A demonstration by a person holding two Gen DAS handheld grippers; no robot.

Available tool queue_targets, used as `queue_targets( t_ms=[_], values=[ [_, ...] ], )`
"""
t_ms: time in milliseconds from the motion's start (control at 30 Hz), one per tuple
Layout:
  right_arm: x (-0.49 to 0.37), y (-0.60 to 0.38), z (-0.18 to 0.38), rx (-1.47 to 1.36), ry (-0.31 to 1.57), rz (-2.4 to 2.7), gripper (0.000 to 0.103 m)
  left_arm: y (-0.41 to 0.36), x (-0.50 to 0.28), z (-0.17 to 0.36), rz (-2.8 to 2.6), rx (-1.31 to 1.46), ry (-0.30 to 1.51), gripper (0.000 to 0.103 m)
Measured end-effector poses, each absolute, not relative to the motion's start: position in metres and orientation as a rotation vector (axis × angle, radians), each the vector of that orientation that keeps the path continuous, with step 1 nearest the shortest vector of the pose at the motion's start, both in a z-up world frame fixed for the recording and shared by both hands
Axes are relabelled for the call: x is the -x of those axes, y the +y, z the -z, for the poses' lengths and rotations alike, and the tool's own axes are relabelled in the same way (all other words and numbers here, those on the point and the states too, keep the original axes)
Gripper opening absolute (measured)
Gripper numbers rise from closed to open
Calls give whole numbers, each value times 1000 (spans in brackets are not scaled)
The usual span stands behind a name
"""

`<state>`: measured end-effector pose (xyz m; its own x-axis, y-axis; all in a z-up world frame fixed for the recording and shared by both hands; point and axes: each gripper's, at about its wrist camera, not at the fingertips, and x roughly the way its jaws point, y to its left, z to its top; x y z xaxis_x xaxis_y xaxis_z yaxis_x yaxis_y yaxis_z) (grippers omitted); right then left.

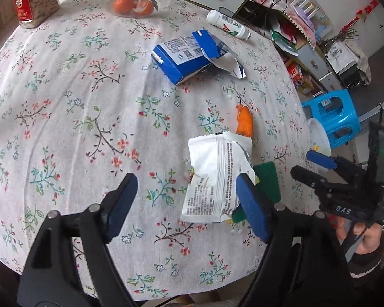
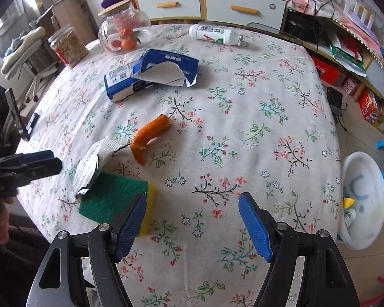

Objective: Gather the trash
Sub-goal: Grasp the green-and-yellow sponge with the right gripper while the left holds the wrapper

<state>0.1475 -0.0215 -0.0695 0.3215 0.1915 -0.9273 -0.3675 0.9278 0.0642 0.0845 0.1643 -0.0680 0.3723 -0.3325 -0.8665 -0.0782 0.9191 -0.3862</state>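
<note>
Both my grippers are wide and hold nothing. My left gripper (image 1: pixel 187 204) hovers beside the white wrapper (image 1: pixel 215 179) on the table (image 1: pixel 64 102); my right gripper (image 2: pixel 192 220) is near the sponge (image 2: pixel 110 197).

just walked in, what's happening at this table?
A person holds a gripper in each hand over a floral-cloth table, collecting trash. Both the left gripper and the right gripper are open and hold nothing. Still lying on the table: a white wrapper partly over a green sponge, an orange peel, a torn blue carton and a white bottle. A white bin with some scraps inside sits on the floor beside the table.
</note>
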Motion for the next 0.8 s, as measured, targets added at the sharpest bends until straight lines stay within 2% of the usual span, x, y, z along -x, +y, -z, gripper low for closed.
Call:
queue_targets(
  t_ms=[300, 333, 400, 500, 600, 800],
  values=[
    [-154, -31, 82, 154, 1220, -319, 76, 128, -101, 96, 242, 408, 1252, 79],
    [-154, -32, 82, 152, 1220, -318, 76, 124, -101, 94, 237, 381, 1241, 77],
    [-153, -34, 82, 153, 1219, -315, 76, 118, -102, 92, 274, 396, 1235, 46],
    [-152, -37, 82, 151, 1219, -308, 76, 115, -100, 84, 287, 412, 1217, 24],
    [-151, -39, 80, 142, 1216, -307, 76, 116, -95, 70, 262, 346, 1166, 17],
    [-145, -25, 74, 135, 1202, -353, 76, 135, -83, 59, 206, 311, 1125, 17]
  ],
)
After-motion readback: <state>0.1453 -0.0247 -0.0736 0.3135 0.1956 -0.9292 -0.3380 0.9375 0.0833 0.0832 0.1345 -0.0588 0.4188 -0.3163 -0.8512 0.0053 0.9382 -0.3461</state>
